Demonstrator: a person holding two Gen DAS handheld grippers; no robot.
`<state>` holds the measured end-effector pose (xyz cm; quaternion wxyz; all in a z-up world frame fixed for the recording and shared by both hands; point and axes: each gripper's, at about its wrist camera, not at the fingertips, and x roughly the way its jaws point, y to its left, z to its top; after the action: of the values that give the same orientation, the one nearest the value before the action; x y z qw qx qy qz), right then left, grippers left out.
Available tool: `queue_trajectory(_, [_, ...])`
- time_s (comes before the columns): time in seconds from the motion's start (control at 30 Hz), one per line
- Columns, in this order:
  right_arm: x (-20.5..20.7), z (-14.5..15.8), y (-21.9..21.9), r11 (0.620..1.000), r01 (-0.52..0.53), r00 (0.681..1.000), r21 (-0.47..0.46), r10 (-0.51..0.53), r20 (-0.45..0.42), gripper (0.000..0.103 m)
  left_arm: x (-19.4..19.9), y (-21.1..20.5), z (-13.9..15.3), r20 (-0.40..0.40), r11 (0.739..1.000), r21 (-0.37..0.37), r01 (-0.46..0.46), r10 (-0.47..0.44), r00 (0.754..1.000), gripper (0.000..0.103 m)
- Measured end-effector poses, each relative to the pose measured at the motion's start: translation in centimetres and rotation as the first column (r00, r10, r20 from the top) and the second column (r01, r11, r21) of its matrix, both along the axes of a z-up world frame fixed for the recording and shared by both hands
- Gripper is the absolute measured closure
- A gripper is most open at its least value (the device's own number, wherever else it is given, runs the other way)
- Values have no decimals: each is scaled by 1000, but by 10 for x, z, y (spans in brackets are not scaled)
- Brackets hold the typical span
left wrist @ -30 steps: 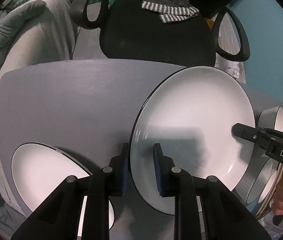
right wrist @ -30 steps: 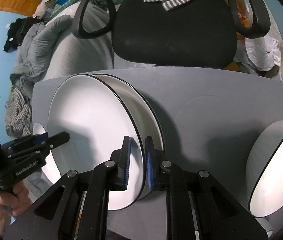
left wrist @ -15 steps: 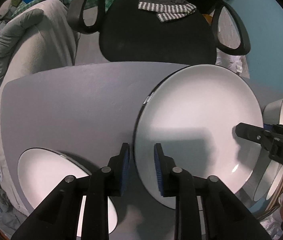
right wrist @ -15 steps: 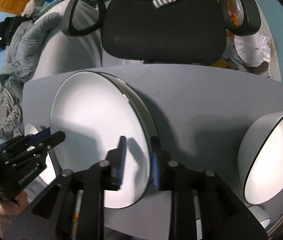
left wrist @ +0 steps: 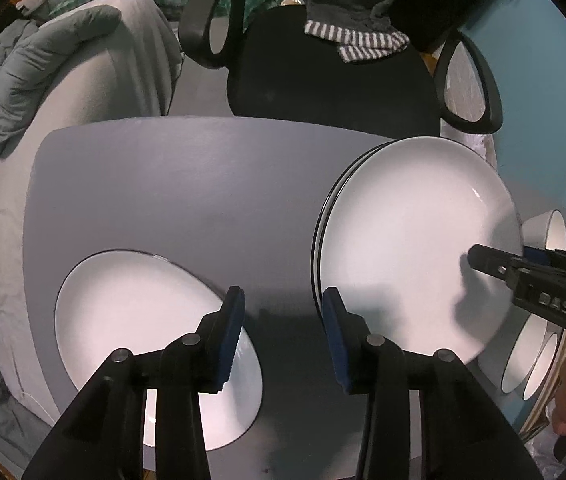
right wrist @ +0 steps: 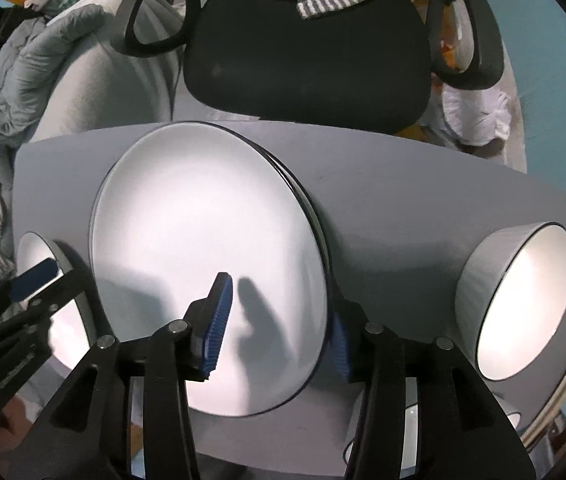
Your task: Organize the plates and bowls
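In the left wrist view, the left claw (left wrist: 282, 322) points down at the grey tabletop (left wrist: 171, 184), its jaws opening with only bare tabletop between the blue pads (left wrist: 230, 330); it grips nothing. To its right lies a stack of large white plates (left wrist: 411, 248) with dark rims, the right pad close beside the stack's edge but off it. A small plate (left wrist: 139, 328) lies at lower left, partly behind the left finger. The right claw (left wrist: 495, 260) reaches in over the stack's right edge, and bowls (left wrist: 539, 344) sit beyond it at the tabletop's right end. A black chair (left wrist: 335, 80) stands behind. In the right wrist view, the right claw (right wrist: 279, 328) hangs over the same stack of plates (right wrist: 203, 240), its jaws opening; the stack's rim lies between the pads, the left pad above the top plate, the right one outside the rim, neither pressing. A deep bowl (right wrist: 519, 304) sits well apart to the right. The left claw (right wrist: 35, 280) shows at the left edge over the small plate (right wrist: 67, 320).
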<state>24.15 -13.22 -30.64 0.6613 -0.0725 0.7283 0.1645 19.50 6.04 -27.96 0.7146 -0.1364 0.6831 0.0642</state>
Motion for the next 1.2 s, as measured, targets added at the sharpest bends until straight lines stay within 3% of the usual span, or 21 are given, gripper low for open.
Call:
queue_trajectory(0.17, [-8,-2,3,997,-37,998,-67,40,46,55,-10,-1,10,26,1000,18,12,-13,1000,60])
queue_trajectory(0.27, [-14,2,7,993,-65,993,-101,75,95,55,-17,0,19,50,999,34,4,-6,999,52])
queue_trajectory(0.37, [-22,12,12,987,-88,983,-137,108,148,55,-25,0,30,77,999,37,-6,3,997,51])
queue_trajectory(0.6, [-42,56,20,975,-142,932,-170,189,308,31,-50,0,66,153,998,69,-8,-3,988,39])
queue_trajectory(0.7, [-50,72,23,968,-159,908,-195,220,357,30,-60,1,81,182,996,83,-20,4,983,37])
queue_trajectory(1.2, [-86,126,37,964,-207,866,-164,259,427,30,-108,20,112,246,989,80,-125,102,964,36])
